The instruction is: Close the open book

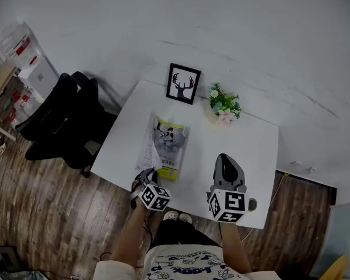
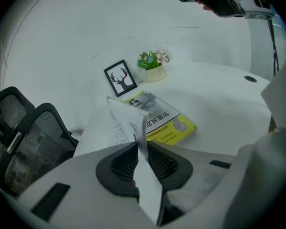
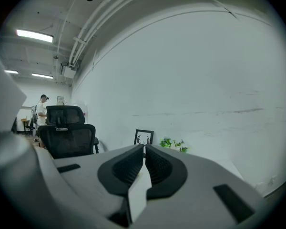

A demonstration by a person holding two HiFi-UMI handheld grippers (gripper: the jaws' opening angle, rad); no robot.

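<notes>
The book (image 1: 170, 146) lies on the white table (image 1: 245, 139), showing a yellow and grey printed face (image 2: 164, 123). A white printed leaf (image 2: 129, 120) stands up from its left side. My left gripper (image 1: 149, 174) is at the book's near left corner, and in the left gripper view its jaws (image 2: 141, 148) are shut on the leaf's lower edge. My right gripper (image 1: 224, 158) hovers over the table to the right of the book and does not touch it. Its jaws (image 3: 144, 149) are shut with nothing between them.
A framed deer picture (image 1: 183, 83) and a small potted plant (image 1: 224, 105) stand at the table's far edge by the wall. Two black office chairs (image 1: 64, 118) sit left of the table. A person (image 3: 40, 109) stands far off in the room.
</notes>
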